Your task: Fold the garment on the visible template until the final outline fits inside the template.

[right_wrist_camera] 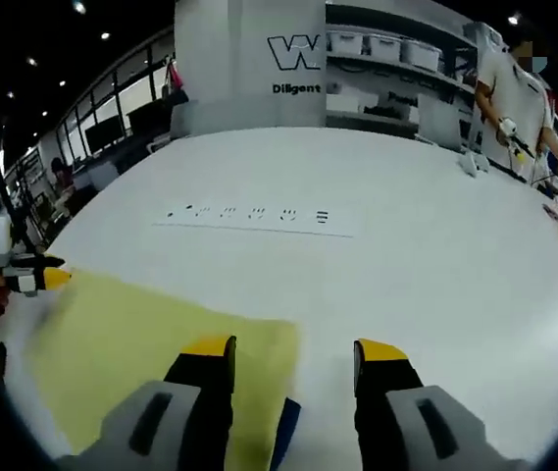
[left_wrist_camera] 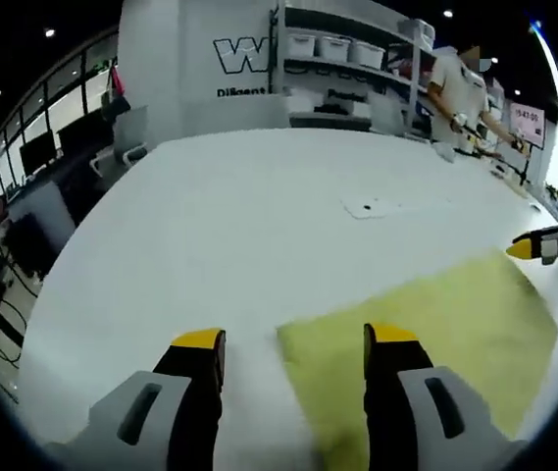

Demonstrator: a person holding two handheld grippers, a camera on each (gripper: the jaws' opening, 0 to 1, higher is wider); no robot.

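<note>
Left gripper view: left gripper (left_wrist_camera: 295, 351) low over the white worktop (left_wrist_camera: 259, 226), fingers wide and holding nothing, right finger (left_wrist_camera: 388, 358) over the near corner of the yellow template (left_wrist_camera: 435, 334), left finger over bare white; right gripper (left_wrist_camera: 543, 243) beyond the template's far right edge; small dark-marked tag (left_wrist_camera: 369, 207) farther out

Right gripper view: right gripper (right_wrist_camera: 295, 363) with fingers wide, empty, left finger (right_wrist_camera: 205, 368) above the template (right_wrist_camera: 131, 339); dark blue garment (right_wrist_camera: 285, 432) peeking at the template's near edge between the fingers; left gripper (right_wrist_camera: 33, 277) at the template's far left corner; strip of marks (right_wrist_camera: 254, 214) across the worktop (right_wrist_camera: 416, 265)

Broad bare white all around the template; shelving (right_wrist_camera: 396, 49) and a person (right_wrist_camera: 519, 98) at the far side
</note>
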